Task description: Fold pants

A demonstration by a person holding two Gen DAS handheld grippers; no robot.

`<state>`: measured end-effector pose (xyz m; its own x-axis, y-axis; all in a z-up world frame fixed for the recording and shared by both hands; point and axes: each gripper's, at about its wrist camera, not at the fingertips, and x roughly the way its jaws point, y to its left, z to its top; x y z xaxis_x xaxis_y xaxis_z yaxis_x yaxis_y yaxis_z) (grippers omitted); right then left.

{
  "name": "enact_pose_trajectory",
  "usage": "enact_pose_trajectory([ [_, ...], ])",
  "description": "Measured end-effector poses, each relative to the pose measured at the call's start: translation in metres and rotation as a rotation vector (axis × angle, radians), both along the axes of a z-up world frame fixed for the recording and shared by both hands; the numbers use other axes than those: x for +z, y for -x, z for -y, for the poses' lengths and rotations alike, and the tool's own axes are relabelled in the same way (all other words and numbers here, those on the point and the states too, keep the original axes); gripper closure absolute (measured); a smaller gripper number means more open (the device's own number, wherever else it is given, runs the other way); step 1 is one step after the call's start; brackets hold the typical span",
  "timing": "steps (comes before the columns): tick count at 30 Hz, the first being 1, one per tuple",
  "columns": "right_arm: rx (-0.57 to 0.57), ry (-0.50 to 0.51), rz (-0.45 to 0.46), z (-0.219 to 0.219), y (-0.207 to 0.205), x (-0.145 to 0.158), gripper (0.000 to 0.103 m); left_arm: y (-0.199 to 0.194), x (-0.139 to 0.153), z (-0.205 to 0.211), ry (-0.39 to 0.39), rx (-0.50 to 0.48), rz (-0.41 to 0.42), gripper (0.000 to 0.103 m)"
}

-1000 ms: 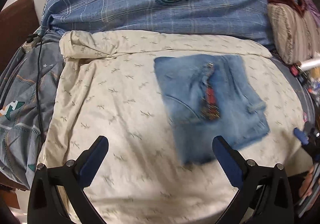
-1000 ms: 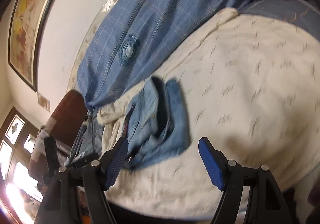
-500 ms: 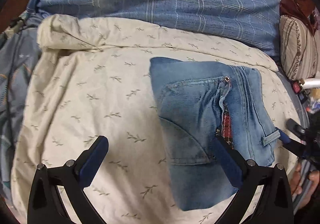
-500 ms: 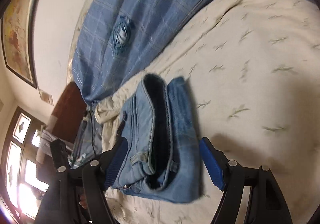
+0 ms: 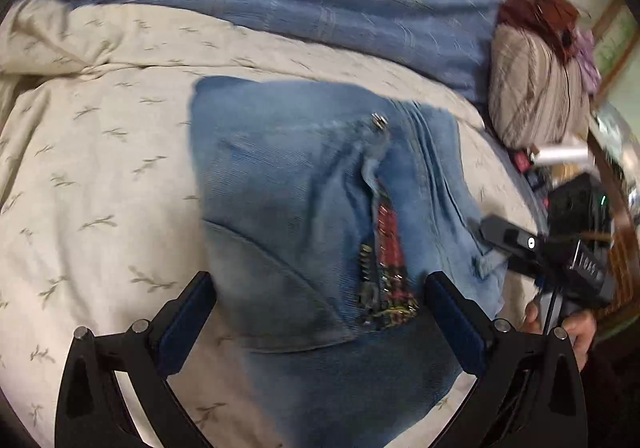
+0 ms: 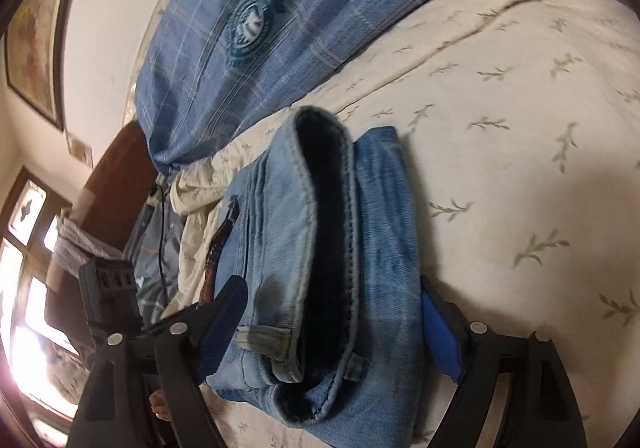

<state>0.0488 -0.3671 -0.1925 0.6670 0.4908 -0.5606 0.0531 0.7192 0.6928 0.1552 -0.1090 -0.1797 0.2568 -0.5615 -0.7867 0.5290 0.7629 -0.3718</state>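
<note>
We see folded jeans (image 5: 304,232) on the bed (image 5: 100,176). Our left gripper (image 5: 320,312) is released around them. Our right gripper (image 6: 332,328) is opening, jeans between its pads, untouched.

No lettering reads clearly: the round badge (image 6: 251,26) on the blue plaid blanket (image 6: 320,0) carries illegible ring text.
</note>
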Motion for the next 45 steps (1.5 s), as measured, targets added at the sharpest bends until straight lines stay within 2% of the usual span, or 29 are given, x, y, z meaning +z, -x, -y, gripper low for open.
enact_pose_trajectory([
  [5, 0.018, 0.105, 0.012, -0.017, -0.004, 0.003, 0.032, 0.007, 0.002, 0.004, -0.006, -0.016, 0.043, 0.008],
  [7, 0.009, 0.094, 0.004, -0.014, -0.004, 0.001, 0.034, 0.006, 0.003, 0.001, 0.003, -0.009, 0.043, 0.014],
  [10, 0.014, 0.062, -0.006, -0.009, -0.005, -0.004, 0.034, 0.006, 0.006, -0.001, 0.010, -0.006, 0.053, 0.018],
  [14, 0.023, 0.044, 0.006, -0.006, -0.005, -0.007, 0.033, 0.007, 0.005, 0.001, -0.011, 0.005, 0.068, 0.017],
  [18, 0.036, 0.022, 0.020, -0.003, -0.003, -0.009, 0.030, 0.009, 0.003, 0.003, -0.061, 0.048, 0.102, 0.003],
  [19, 0.039, 0.021, 0.021, -0.002, -0.003, -0.009, 0.030, 0.010, 0.003, 0.004, -0.070, 0.060, 0.109, 0.002],
  [25, 0.042, 0.017, 0.022, -0.002, -0.004, -0.008, 0.029, 0.019, 0.010, 0.008, -0.126, 0.068, 0.194, 0.002],
  [30, 0.055, 0.073, 0.014, -0.009, -0.005, -0.003, 0.028, 0.023, 0.014, 0.011, -0.150, 0.068, 0.235, 0.003],
  [35, 0.050, 0.115, 0.011, -0.014, -0.005, 0.000, 0.029, 0.031, 0.018, 0.017, -0.172, 0.058, 0.289, 0.009],
  [38, 0.053, 0.174, 0.016, -0.021, -0.005, 0.003, 0.032, 0.030, 0.018, 0.018, -0.173, 0.063, 0.291, 0.010],
  [45, 0.055, 0.234, 0.029, -0.026, -0.004, 0.007, 0.036, 0.033, 0.020, 0.020, -0.182, 0.064, 0.313, 0.013],
])
